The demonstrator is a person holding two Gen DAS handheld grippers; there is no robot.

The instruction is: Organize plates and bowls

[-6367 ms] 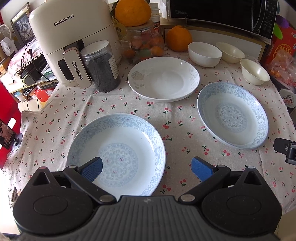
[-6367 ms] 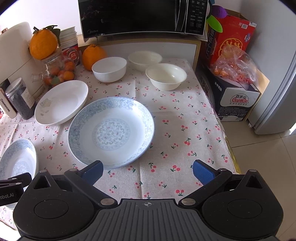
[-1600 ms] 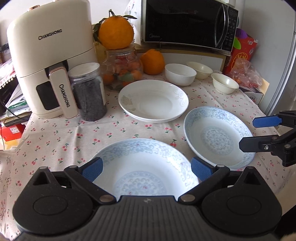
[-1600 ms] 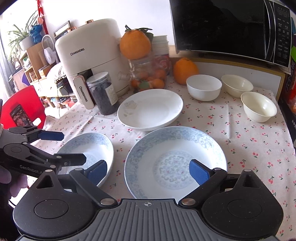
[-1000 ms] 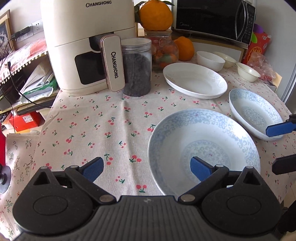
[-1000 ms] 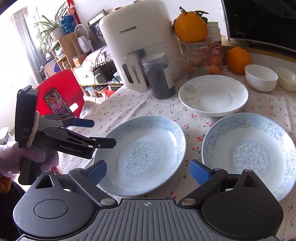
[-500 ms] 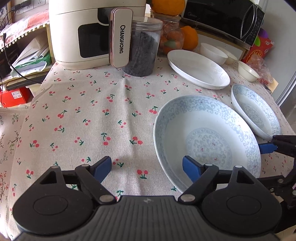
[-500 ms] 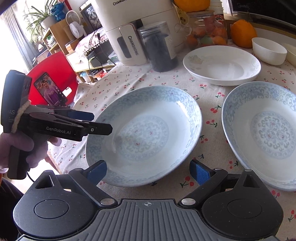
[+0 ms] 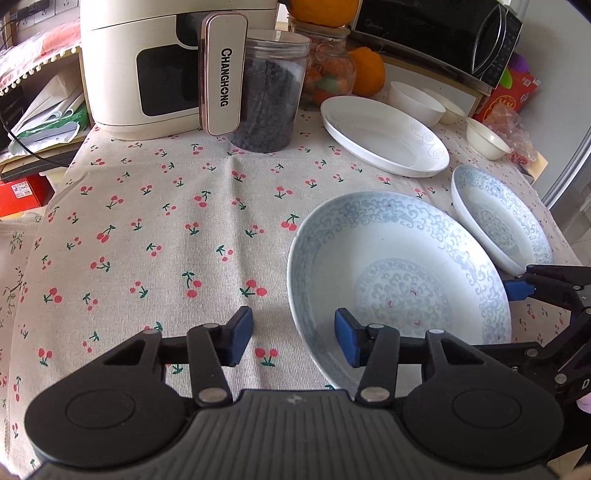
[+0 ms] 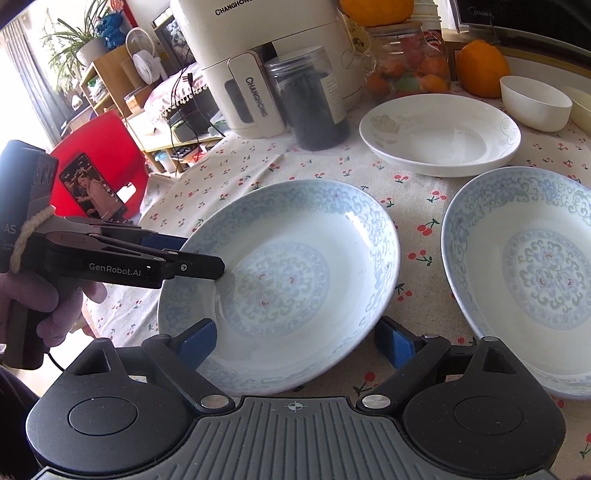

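Nothing is stacked yet: every plate and bowl sits alone on the cherry-print tablecloth (image 9: pixel 155 221), so by my reading the job is at its very first pickup. The left gripper (image 9: pixel 293 334) straddles the near rim of the closest blue plate (image 9: pixel 399 280), jaws partly drawn in, one pad outside the rim and one over the inside, not yet clamped. The right gripper (image 10: pixel 295 341) hangs just in front of that same plate, seen here as (image 10: pixel 280 280), jaws spread wide and holding nothing.

Counting up: three plates. Two blue-patterned ones, the second (image 10: pixel 524 273) lying just beside the first, and one plain white plate (image 9: pixel 384 136) further back. Three white bowls stand near the microwave (image 9: pixel 436 33): one (image 9: pixel 415 103), another half hidden behind it (image 9: pixel 448 107), and a third (image 9: pixel 487 138) set a little apart.

Left to do, I judge: nest the plates into one pile and the bowls into another. An air fryer (image 9: pixel 162 62), a dark-filled jar (image 9: pixel 269 92) and oranges crowd the back.
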